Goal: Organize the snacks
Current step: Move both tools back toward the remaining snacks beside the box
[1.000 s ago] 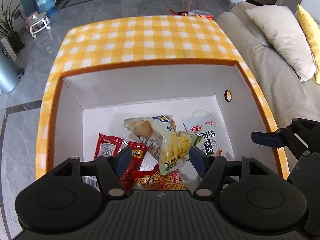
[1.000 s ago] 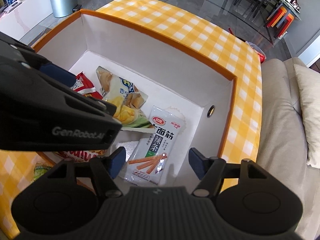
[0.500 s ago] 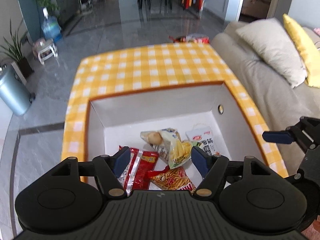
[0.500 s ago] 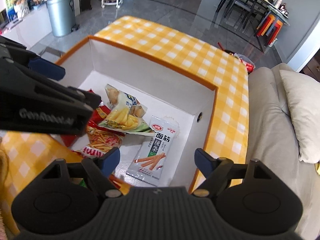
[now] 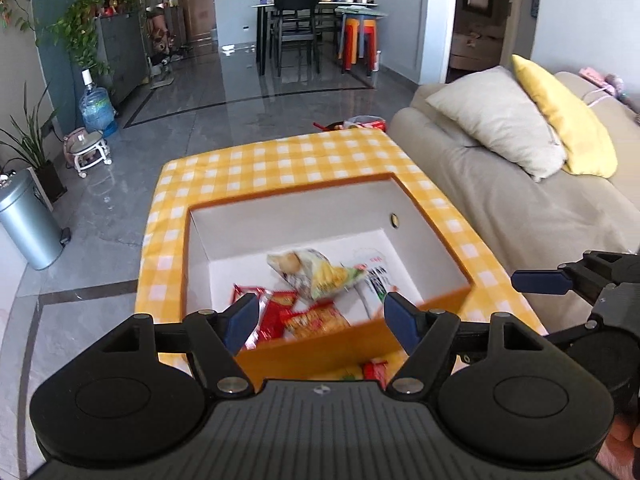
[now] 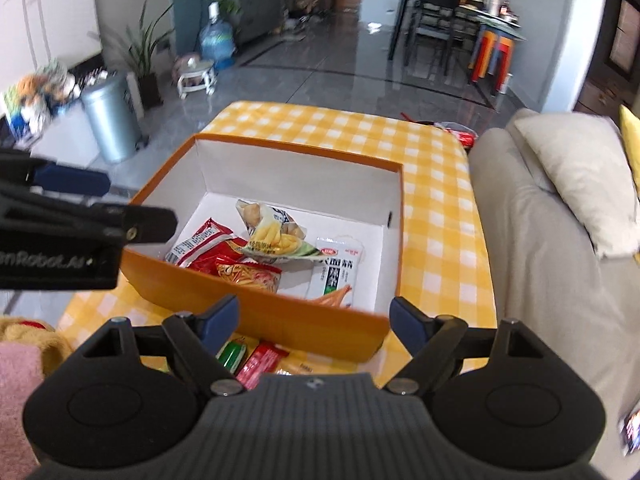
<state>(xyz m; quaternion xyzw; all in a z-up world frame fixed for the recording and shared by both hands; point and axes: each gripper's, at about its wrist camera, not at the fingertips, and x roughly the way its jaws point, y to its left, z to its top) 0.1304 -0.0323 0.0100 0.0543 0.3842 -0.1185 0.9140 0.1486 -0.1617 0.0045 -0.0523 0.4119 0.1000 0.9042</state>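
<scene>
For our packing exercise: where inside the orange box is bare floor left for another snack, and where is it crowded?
In the orange box, bare white floor runs along the far wall and in the right corner beside the white packet. The near left is crowded: red packets and a chip bag overlap.

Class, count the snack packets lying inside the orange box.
4 in the orange box: red packet left, orange-red bag near, chips bag centre, white packet right. More may hide underneath.

snack packets [image 6: 256, 252] | heaped flat in orange box [image 6: 260, 316]; two more [image 6: 252, 356] outside it
</scene>
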